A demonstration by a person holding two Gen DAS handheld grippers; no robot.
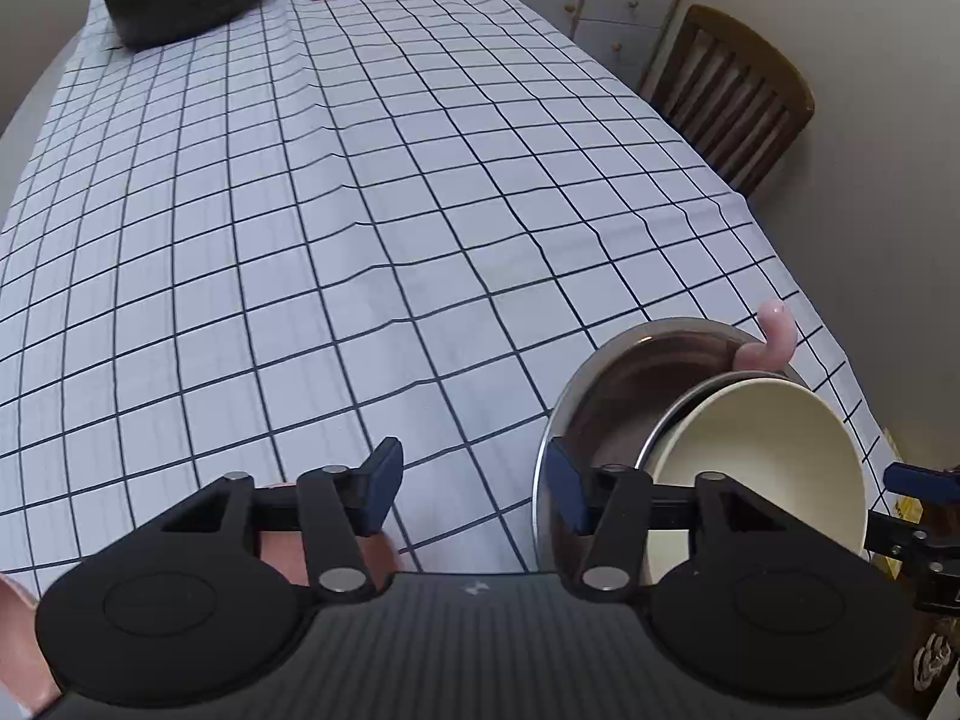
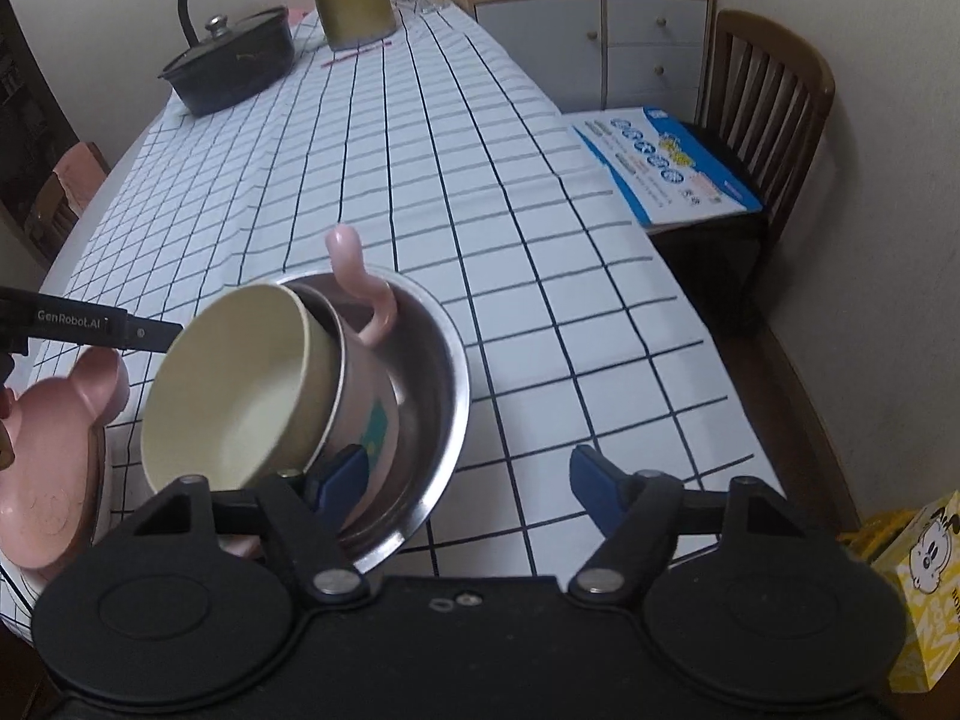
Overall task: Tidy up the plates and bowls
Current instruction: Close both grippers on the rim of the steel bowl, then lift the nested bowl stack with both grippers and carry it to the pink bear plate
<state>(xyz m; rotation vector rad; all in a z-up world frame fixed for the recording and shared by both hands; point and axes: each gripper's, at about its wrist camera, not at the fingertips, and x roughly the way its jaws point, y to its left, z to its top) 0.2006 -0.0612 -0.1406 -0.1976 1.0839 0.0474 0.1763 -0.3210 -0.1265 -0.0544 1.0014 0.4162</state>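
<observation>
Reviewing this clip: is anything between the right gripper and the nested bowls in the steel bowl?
Nothing visible blocks it. The right gripper stands open just beside the steel bowl, its left finger already at the pink cup holding the cream bowl. Only bare checked tablecloth lies beyond.
</observation>
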